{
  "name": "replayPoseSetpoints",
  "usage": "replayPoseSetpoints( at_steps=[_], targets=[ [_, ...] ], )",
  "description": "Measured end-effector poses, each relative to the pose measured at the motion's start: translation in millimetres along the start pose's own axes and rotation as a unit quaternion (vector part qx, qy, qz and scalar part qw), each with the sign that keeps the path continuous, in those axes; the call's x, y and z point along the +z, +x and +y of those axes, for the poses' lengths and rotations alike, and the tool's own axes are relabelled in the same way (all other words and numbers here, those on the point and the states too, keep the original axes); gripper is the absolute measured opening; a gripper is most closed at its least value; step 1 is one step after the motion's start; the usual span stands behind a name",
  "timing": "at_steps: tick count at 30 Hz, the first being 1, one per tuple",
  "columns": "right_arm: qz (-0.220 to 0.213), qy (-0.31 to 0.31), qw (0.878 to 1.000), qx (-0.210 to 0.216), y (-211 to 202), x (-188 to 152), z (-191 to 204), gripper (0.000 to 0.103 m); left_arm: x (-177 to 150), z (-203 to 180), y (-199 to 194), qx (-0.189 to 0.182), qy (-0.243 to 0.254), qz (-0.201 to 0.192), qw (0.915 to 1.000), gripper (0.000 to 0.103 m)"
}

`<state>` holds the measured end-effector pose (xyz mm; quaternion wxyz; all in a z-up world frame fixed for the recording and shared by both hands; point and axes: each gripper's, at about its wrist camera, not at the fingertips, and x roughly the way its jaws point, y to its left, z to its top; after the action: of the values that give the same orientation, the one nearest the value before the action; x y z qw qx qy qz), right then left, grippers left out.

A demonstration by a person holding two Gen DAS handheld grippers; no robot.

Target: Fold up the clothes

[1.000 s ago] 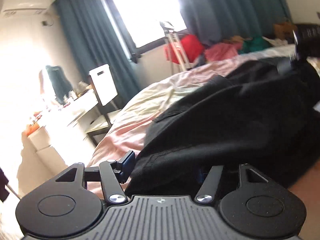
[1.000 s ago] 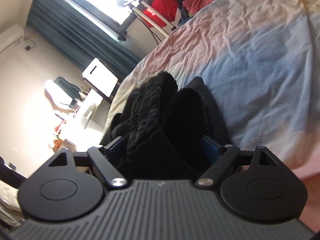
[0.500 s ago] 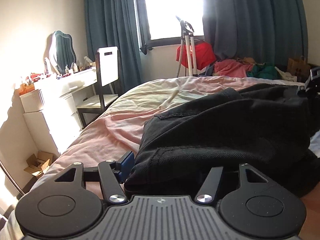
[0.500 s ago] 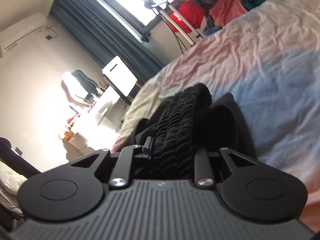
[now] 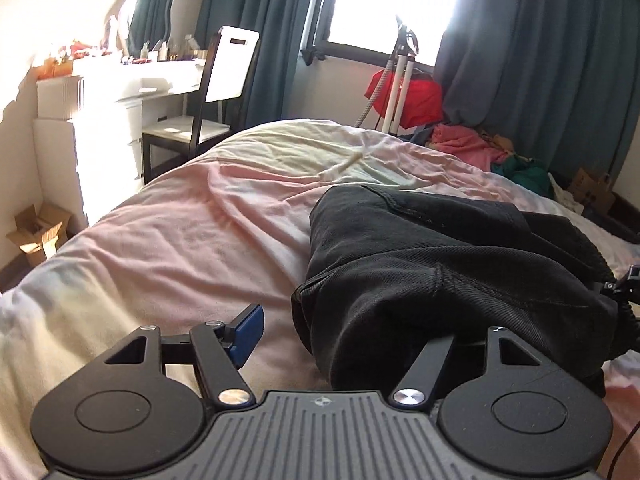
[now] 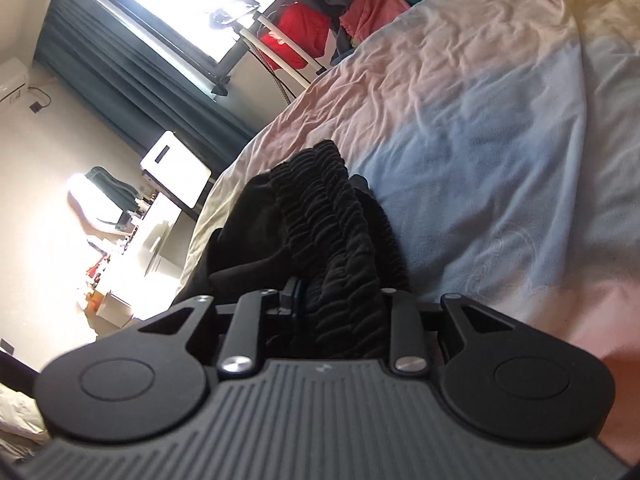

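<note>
A black garment (image 5: 432, 264) lies bunched on the bed's pastel sheet (image 5: 200, 240). My left gripper (image 5: 344, 332) is open; its blue left pad (image 5: 248, 330) is bare and the cloth's edge drapes over the hidden right finger. My right gripper (image 6: 340, 300) is shut on the garment's ruffled elastic waistband (image 6: 332, 216), which bunches up between the jaws. The right gripper's tip also shows at the far right of the left wrist view (image 5: 628, 284).
A chair (image 5: 216, 88) and a white dresser (image 5: 108, 112) stand left of the bed. A tripod (image 5: 400, 76) and a pile of red, pink and green clothes (image 5: 460, 140) sit under the curtained window. A cardboard box (image 5: 36, 228) is on the floor.
My right gripper has closed from wide open onto the waistband. My left gripper has swung left and lower, so the garment now covers only its right side.
</note>
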<state>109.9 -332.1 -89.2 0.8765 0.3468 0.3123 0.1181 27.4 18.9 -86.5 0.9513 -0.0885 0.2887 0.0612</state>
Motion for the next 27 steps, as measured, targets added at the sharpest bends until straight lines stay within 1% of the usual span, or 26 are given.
replayPoseSetpoints(
  at_steps=[3,5,7,10,11,12,13,16,18,24,27],
  targets=[
    [-0.004,-0.020,1.000,-0.024,-6.7,-5.3,8.2,0.050,-0.4,4.2,-1.1,0.001,-0.014,0.004,0.9999,0.069],
    [-0.006,-0.024,0.999,-0.048,-12.2,-7.8,10.8,0.071,-0.7,7.0,-1.9,0.002,-0.024,0.007,0.9997,0.069],
    [-0.007,-0.038,0.997,-0.066,-17.2,-8.7,13.2,0.076,-0.9,9.8,-2.6,0.002,-0.034,0.010,0.9994,0.069],
    [0.002,-0.062,0.995,-0.080,-17.9,-11.3,17.0,0.076,-1.3,9.1,-3.1,0.005,-0.033,0.010,0.9994,0.069],
    [0.004,-0.067,0.994,-0.087,-17.0,-12.3,17.2,0.085,-1.4,8.8,-3.3,0.006,-0.033,0.010,0.9994,0.069],
    [0.006,-0.067,0.994,-0.090,-15.5,-12.8,16.1,0.086,-1.5,8.5,-3.5,0.007,-0.032,0.010,0.9994,0.069],
    [0.009,-0.065,0.994,-0.090,-14.0,-12.9,14.0,0.084,-1.6,8.1,-3.6,0.008,-0.031,0.010,0.9994,0.069],
    [0.021,-0.046,0.995,-0.081,-11.5,-12.0,7.3,0.084,-1.3,7.2,-5.3,0.010,-0.029,0.009,0.9995,0.070],
    [0.024,-0.046,0.995,-0.079,-13.1,-11.1,8.5,0.084,-0.9,6.7,-5.8,0.013,-0.030,0.009,0.9994,0.070],
    [0.015,-0.090,0.991,-0.103,-16.6,-13.7,23.8,0.084,-1.0,5.9,-5.5,0.018,-0.032,0.009,0.9993,0.072],
    [0.014,-0.099,0.990,-0.101,-19.7,-12.5,28.7,0.084,-1.3,6.0,-5.2,0.020,-0.034,0.009,0.9992,0.073]
  ],
)
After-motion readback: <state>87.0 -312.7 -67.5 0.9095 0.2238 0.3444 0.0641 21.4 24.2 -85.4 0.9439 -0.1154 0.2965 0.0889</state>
